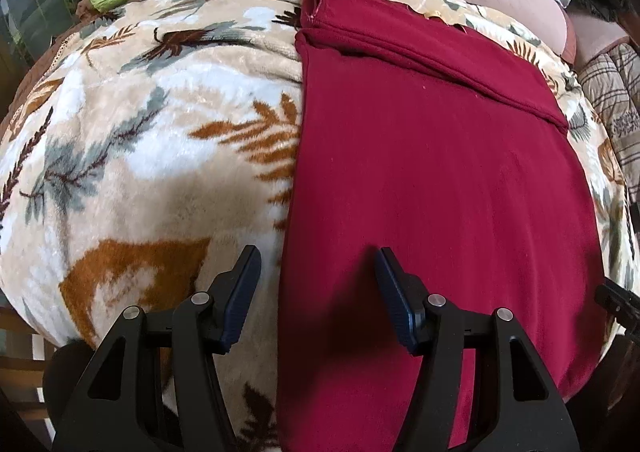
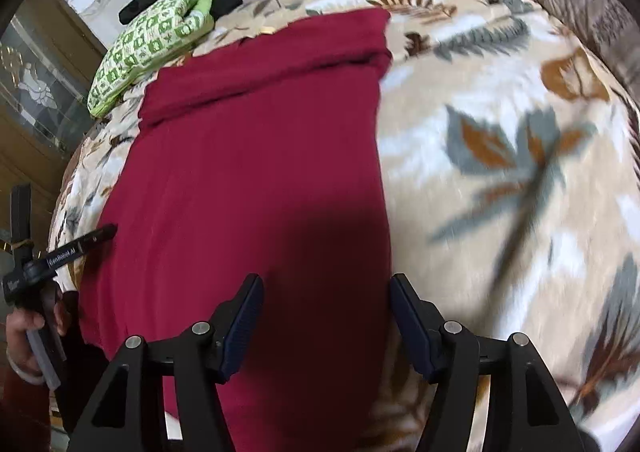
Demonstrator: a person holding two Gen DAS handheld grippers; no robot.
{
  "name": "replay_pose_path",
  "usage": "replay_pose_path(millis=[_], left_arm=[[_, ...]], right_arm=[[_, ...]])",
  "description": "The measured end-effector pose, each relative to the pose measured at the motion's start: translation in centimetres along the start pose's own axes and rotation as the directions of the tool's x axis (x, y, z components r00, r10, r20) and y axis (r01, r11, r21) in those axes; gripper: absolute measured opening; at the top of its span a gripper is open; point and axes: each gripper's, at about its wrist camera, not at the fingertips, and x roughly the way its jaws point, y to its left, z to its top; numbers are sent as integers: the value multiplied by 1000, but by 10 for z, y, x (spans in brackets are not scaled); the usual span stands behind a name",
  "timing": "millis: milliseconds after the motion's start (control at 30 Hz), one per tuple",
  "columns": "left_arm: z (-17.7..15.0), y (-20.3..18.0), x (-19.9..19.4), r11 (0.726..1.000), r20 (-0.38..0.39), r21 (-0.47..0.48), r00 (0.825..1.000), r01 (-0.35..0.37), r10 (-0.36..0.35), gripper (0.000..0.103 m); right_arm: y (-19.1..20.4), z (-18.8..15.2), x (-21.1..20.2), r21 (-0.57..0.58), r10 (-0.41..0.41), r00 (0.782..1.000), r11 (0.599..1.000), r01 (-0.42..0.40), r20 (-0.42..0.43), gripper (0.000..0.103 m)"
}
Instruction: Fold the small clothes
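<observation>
A dark red garment (image 1: 432, 180) lies flat as a long folded strip on the leaf-patterned blanket (image 1: 132, 156), a doubled band at its 12 o'clock end. The left tool (image 1: 318, 264) and the right tool (image 2: 326, 290) both gape wide, holding nothing.

Matt maroon knit garment (image 1: 432, 180) lies on a plush, fuzzy leaf-print blanket (image 1: 132, 156).

Both wrist views look down, close, from opposite near corners, sharing the red garment (image 1: 432, 180) (image 2: 256, 172).
</observation>
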Motion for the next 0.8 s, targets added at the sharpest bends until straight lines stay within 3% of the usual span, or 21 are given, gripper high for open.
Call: replay_pose_path(millis=[133,400,600,800], left_arm=[[-8,3,-6,999,-39,21,999,27,-26,59],[-31,21,-21,997,-113,16,991,69,-67,59],[-47,20,-26,986,-165,-27,972,167,-170,59],[-59,-3,-26,991,-140,96,987,98,-84,61]], right_arm=[[-8,-10,-7,37,16,1000,999,-16,-3,63],[-8,-25,-13,0,24,998,1000,-24,-63,65],[-9,-33,-16,-2,54,993,999,-54,-107,66],[-3,-44,-15,-17,112,982,993,-116,-150,66]])
